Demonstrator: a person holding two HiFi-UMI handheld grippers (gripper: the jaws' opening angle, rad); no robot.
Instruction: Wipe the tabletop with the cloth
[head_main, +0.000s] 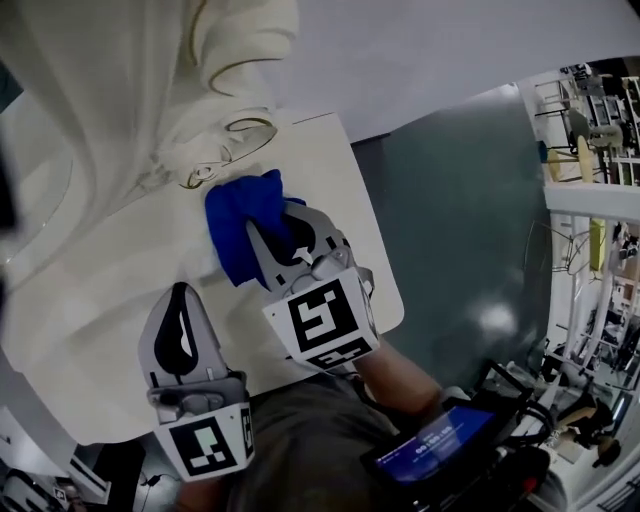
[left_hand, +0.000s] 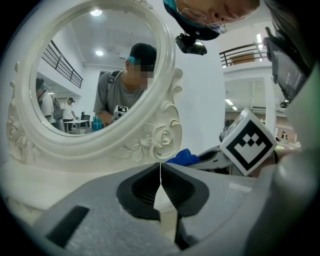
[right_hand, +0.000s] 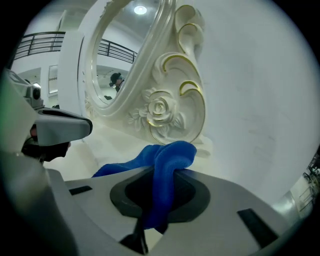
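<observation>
An ornate white mirror (head_main: 120, 130) with carved roses and gilt scrolls takes up the left of the white tabletop (head_main: 340, 180), its frame leaning over the surface. Just below it, near the table's front edge, the left gripper (left_hand: 160, 172) points toward the mirror's base with its jaws pressed together, the dark pads meeting along a thin line. Whether it touches the table cannot be told. To its right lies the blue cloth (head_main: 240, 215), bunched on the tabletop just in front of the mirror's scrolled foot. The right gripper (head_main: 265, 235) is clamped on it: a fold of the fabric rises between the two pads and spills over their tips toward the mirror, while the rest trails off to the left on the surface. Behind this gripper a bare forearm (head_main: 400, 375) shows. Further right the table's rounded edge gives way to a grey-green floor (head_main: 460, 230), and a device with a lit blue screen (head_main: 435, 440) sits at the lower right.
</observation>
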